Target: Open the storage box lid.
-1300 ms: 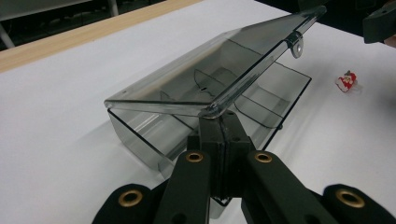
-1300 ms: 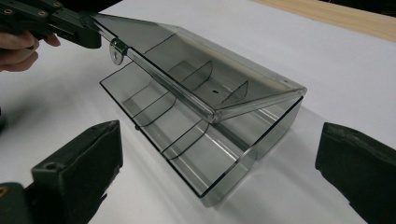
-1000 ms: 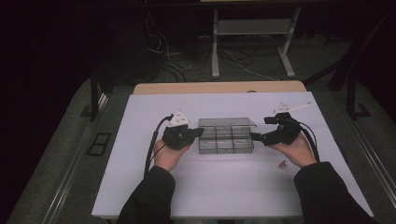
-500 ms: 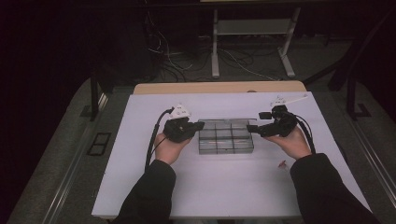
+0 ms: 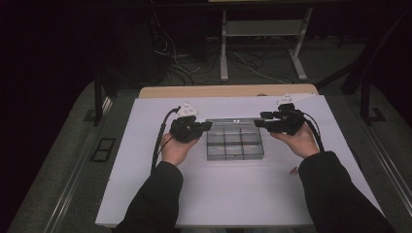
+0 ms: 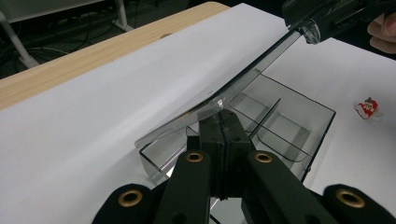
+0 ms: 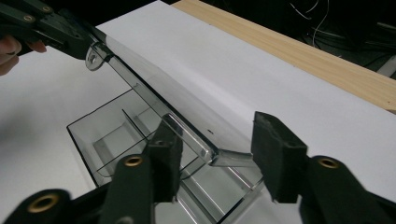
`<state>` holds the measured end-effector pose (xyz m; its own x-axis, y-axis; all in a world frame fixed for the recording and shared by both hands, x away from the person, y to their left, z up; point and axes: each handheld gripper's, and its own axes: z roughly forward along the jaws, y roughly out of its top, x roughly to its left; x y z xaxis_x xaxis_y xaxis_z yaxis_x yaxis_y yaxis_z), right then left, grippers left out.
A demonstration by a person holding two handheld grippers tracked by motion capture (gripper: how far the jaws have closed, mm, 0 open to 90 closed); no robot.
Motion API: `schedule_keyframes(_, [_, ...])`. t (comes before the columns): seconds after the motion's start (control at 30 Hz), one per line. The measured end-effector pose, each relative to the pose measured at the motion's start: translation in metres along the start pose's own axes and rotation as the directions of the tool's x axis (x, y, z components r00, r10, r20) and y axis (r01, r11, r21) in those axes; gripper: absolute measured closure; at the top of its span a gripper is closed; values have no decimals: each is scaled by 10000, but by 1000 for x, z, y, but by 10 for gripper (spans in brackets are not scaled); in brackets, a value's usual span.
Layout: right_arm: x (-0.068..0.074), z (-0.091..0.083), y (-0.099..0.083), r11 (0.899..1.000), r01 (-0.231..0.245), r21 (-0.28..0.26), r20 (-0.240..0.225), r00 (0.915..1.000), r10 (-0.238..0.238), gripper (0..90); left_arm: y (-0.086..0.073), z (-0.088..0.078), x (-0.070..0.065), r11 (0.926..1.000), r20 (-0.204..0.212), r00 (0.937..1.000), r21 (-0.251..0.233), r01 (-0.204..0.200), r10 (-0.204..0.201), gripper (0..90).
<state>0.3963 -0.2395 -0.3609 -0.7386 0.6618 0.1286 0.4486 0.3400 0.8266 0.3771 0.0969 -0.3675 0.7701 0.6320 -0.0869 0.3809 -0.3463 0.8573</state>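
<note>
Both hands have moved up the frame since before, lifting the thin clear plastic lid (image 5: 236, 120) above the clear divided plastic box (image 5: 234, 143) mid-frame on the white worktop (image 5: 233, 194).

Left gripper view: left claw (image 6: 220, 122) is clamped on the lid's corner.

Right gripper view: right claw (image 7: 219, 151) is apart around its edge. The lid looks light, stiff and slippery; grip the edges.

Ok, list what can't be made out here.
Small red item: too small in the high view, blurred in the left gripper view.
Box: near compartments hidden behind the jaws in both gripper views.
Left gripper and right gripper at the lid: jaw state too small and dark in the high view.
</note>
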Motion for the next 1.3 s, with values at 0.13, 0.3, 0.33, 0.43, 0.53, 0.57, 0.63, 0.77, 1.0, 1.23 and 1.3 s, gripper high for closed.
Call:
schedule_keyframes(0.13, [0,2,1,9999,128,51,112,9999,-129,565,-2,-3,3,9998,24,9998,26,175,-175,869])
schedule_keyframes(0.3, [-3,3,3,9999,135,-66,129,9998,-134,583,-7,-9,8,9983,142,9983,-122,562,-561,753])
schedule_keyframes(0.33, [-4,3,4,9999,90,-91,107,9999,-89,585,-8,-10,9,9978,46,9979,-150,651,-650,706])
schedule_keyframes(0.43, [-6,4,4,9998,68,-189,71,10000,-67,588,-8,-11,16,9956,-117,9963,-397,847,-853,617])
schedule_keyframes(0.53, [-7,4,4,9998,-16,-222,38,10000,17,589,-5,-10,22,9939,-74,9955,-576,938,-944,569])
schedule_keyframes(0.57, [-8,4,5,9998,-55,-185,2,10000,55,589,-3,-8,24,9933,5,9956,-671,940,-942,555])
schedule_keyframes(0.63, [-9,5,5,9998,-65,-190,-40,10000,64,591,1,-6,27,9924,185,9961,-861,878,-866,541])
schedule_keyframes(0.77, [-12,5,6,9996,-134,-264,-97,9999,132,596,8,3,28,9925,390,9972,-1024,672,-635,525])
schedule_keyframes(1.0, [-18,6,6,9981,-397,-474,-235,9990,386,606,9,16,31,9913,458,9978,-1199,538,-486,563])
schedule_keyframes(1.23, [-24,9,3,9959,-678,-592,-283,9974,663,614,11,21,35,9885,506,9970,-1361,656,-592,618])
schedule_keyframes(1.3, [-27,11,1,9948,-836,-589,-298,9962,820,602,12,22,36,9877,493,9968,-1398,699,-635,622])
